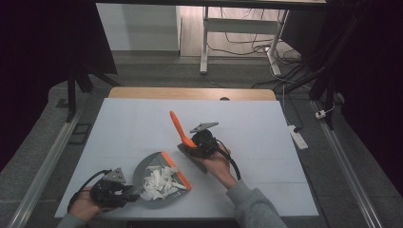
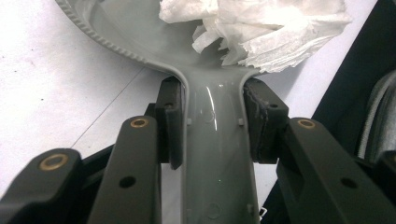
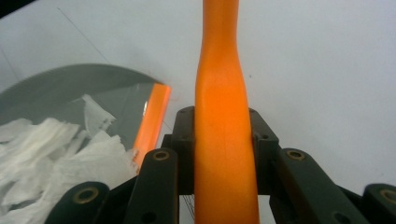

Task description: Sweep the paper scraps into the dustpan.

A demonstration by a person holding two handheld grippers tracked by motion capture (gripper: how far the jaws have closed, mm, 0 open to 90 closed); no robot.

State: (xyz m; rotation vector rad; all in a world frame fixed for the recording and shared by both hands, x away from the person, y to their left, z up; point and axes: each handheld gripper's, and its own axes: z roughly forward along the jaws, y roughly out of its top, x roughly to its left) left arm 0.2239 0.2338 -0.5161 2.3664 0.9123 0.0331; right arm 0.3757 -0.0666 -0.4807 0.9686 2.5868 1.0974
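From the high view, a grey dustpan with an orange front edge lies on the white table, near the person's side and a little left of centre. A heap of torn white paper sits inside it. The left gripper lies low at the near left corner of the table, in the person's left hand, and its jaws are closed on the dustpan's handle. The right gripper is held just right of the dustpan, in the right hand, a grey sleeve behind it. It grips a brush with an orange handle that rises up and to the left; the brush's dark head rests near the dustpan's orange edge.

In the left gripper view, the two black jaws press against both sides of the grey dustpan handle, right where it widens into the pan. The white paper is piled in the pan just past the handle, with the table to the left.

In the right gripper view, the jaws are clamped on the orange brush handle, which runs straight up between them. The dustpan lies to the left, its orange edge close to the jaws and the paper heaped inside
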